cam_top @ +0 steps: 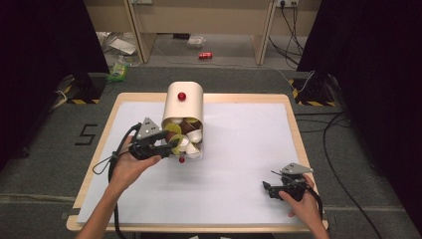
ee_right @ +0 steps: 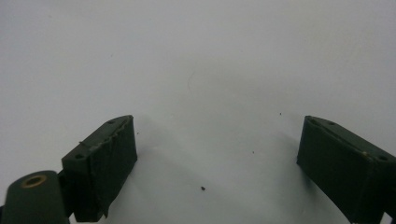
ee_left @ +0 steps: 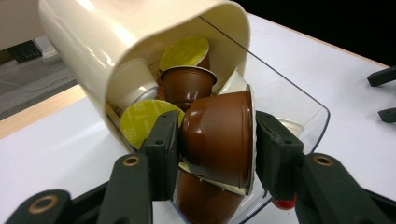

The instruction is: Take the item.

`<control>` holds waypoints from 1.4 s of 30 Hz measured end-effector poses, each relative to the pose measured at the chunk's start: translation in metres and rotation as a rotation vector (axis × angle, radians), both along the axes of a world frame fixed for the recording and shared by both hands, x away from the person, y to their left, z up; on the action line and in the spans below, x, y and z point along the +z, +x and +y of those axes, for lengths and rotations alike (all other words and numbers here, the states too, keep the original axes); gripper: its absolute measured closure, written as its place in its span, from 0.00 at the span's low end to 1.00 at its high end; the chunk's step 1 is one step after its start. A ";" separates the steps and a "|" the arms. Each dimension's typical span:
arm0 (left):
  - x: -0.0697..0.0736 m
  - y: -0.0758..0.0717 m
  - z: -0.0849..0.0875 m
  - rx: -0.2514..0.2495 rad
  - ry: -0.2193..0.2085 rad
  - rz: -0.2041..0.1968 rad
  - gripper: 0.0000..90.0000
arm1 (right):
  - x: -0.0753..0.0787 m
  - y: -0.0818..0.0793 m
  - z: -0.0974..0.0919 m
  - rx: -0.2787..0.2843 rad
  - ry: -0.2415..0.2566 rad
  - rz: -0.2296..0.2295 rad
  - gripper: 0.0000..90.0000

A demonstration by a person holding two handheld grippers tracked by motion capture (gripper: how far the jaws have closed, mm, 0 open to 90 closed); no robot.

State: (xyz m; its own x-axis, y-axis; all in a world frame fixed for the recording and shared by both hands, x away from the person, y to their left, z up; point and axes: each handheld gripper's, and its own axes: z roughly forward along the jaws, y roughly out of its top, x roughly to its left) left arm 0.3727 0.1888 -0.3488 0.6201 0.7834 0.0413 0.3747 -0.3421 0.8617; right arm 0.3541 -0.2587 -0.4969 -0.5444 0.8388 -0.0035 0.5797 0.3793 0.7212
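1. Left gripper (ee_left: 217,140): its two black pads are clamped on a brown coffee capsule (ee_left: 219,135), one pad on the rounded base side, the other against the foil-rim side. The capsule lies on its side between them.
2. The held capsule sits at the open mouth of a cream capsule dispenser (ee_left: 116,51), which lies tilted on the worktop. Its lower edge is cut off behind the gripper body.
3. More capsules crowd the opening: one with a yellow-green lid (ee_left: 144,119) just beside the left pad, another brown capsule (ee_left: 187,84) behind, a further yellow lid (ee_left: 184,52) deeper in, and a white one partly hidden in shadow. Their number cannot be told.
4. A clear plastic front panel (ee_left: 289,100) juts out from the dispenser mouth; a small red knob (ee_left: 285,204) shows below the right pad, mostly hidden.
5. In the high view the left gripper (cam_top: 171,144) meets the dispenser (cam_top: 184,107) near the worktop's middle; a red knob (cam_top: 181,96) sits on the dispenser's upper face.
6. Right gripper (ee_right: 217,163): pads stand well apart with nothing between them, over bare white worktop (ee_right: 210,60). In the high view it rests near the right front corner (cam_top: 271,188), well apart from the dispenser.
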 end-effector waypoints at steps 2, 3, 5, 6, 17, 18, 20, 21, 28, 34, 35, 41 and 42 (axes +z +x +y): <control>0.002 -0.001 0.004 0.005 -0.004 -0.004 0.60 | 0.000 0.000 0.000 0.000 0.000 0.000 0.14; 0.003 -0.002 0.006 0.008 -0.007 -0.005 0.60 | 0.000 0.000 0.000 0.000 0.000 0.000 0.14; 0.004 -0.003 0.010 0.017 -0.013 -0.009 0.60 | 0.000 0.000 0.000 0.001 -0.001 -0.001 0.14; 0.005 -0.003 0.013 0.020 -0.014 -0.011 0.60 | 0.000 0.000 0.000 0.001 -0.001 -0.001 0.14; 0.008 -0.007 0.040 0.077 -0.032 -0.029 0.60 | 0.000 0.000 0.000 0.000 0.000 0.000 0.14; 0.008 -0.007 0.040 0.077 -0.032 -0.029 0.60 | 0.000 0.000 0.000 0.000 0.000 0.000 0.14; 0.007 -0.007 0.044 0.088 -0.037 -0.028 0.60 | 0.000 0.000 0.000 0.000 0.000 0.000 0.14; 0.007 -0.007 0.046 0.093 -0.040 -0.028 0.60 | 0.000 0.000 0.000 0.000 0.000 0.000 0.14; 0.001 -0.007 0.061 0.126 -0.050 -0.015 0.60 | 0.000 0.000 0.000 -0.002 0.002 0.002 0.14; -0.007 -0.008 0.077 0.166 -0.059 -0.009 0.60 | 0.000 0.000 0.000 -0.001 0.001 0.001 0.14; -0.009 -0.008 0.078 0.171 -0.059 -0.008 0.60 | 0.000 0.000 0.000 -0.001 0.001 0.000 0.14; -0.018 -0.007 0.085 0.195 -0.064 0.002 0.60 | 0.000 0.000 0.000 -0.001 0.001 0.001 0.14; -0.020 -0.007 0.086 0.202 -0.062 0.003 0.60 | 0.000 0.000 0.000 -0.001 0.001 0.001 0.14</control>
